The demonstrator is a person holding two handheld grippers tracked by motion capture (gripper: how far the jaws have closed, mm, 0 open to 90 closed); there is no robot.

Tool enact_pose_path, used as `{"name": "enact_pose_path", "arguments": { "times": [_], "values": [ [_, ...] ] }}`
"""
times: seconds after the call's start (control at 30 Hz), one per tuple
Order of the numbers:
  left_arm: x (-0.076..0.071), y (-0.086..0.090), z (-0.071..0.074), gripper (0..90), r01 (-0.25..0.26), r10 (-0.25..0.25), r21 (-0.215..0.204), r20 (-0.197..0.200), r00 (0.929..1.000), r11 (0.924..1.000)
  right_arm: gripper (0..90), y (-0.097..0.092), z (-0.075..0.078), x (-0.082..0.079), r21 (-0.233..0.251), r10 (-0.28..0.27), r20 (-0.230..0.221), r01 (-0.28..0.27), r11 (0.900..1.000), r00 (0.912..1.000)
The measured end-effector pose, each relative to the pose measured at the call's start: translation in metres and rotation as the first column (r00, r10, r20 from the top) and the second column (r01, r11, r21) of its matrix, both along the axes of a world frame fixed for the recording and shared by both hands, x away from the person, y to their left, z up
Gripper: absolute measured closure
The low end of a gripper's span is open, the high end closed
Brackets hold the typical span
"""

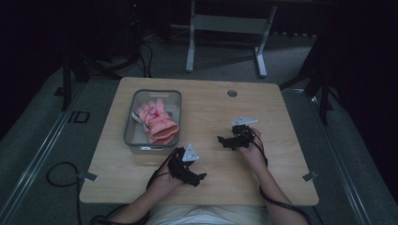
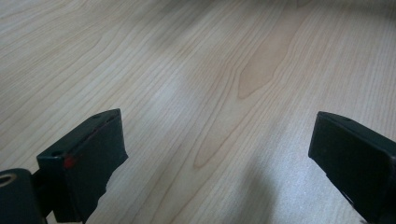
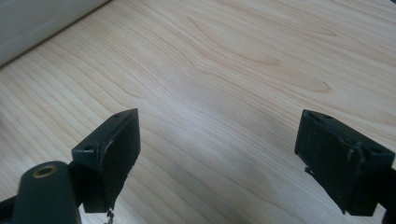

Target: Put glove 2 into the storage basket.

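Observation:
A pink glove (image 1: 157, 121) lies inside a grey plastic bin (image 1: 133, 114) on the left part of the wooden table (image 1: 211, 108). My left gripper (image 1: 198, 178) rests low near the front edge, just right of the bin's near corner, jaws open and empty. In the left gripper view the left gripper (image 2: 219, 158) has bare wood between its black jaws. My right gripper (image 1: 221, 141) sits at mid-table to the right, pointing left, open and empty. The right gripper (image 3: 217, 158) also shows bare wood between its jaws in its own view.
A round cable hole (image 1: 232, 93) sits near the table's far edge. The bin's pale wall (image 3: 37, 21) shows at the top left of the right gripper view. A white desk frame (image 1: 225, 33) stands on the floor beyond the table. Cables (image 1: 61, 176) trail off the left front.

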State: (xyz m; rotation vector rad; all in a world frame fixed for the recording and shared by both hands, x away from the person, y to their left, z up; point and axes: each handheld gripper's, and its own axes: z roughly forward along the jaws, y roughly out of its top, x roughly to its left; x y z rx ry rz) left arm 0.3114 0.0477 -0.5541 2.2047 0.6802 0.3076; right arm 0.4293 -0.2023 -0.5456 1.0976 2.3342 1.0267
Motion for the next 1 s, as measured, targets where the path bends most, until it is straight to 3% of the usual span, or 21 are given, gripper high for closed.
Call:
{"name": "enact_pose_path", "arguments": {
  "times": [0.37,0.5,0.73,1.0],
  "values": [
    [0.0,-0.001,-0.008,3.3,0.016,-0.016,0.005,-0.006,0.9999,0.9999,14.0,-0.02,-0.009,-0.005,-0.005,-0.038,-0.006,0.038,0.9993,0.9993],
    [-0.003,-0.002,-0.009,3.3,0.021,-0.021,0.007,0.012,0.9997,0.9998,14.0,-0.031,-0.011,-0.01,0.001,-0.062,0.009,0.062,0.9981,0.9981],
    [-0.005,-0.002,-0.01,3.2,0.023,-0.023,0.005,0.006,0.9997,0.9997,14.0,-0.05,-0.012,-0.014,0.007,-0.111,0.037,0.111,0.9938,0.9931],
    [-0.008,0.001,-0.012,3.2,0.013,-0.013,0.004,0.017,0.9998,0.9999,14.0,-0.063,-0.014,-0.017,0.013,-0.14,0.037,0.139,0.9902,0.9895]
  ]
}}
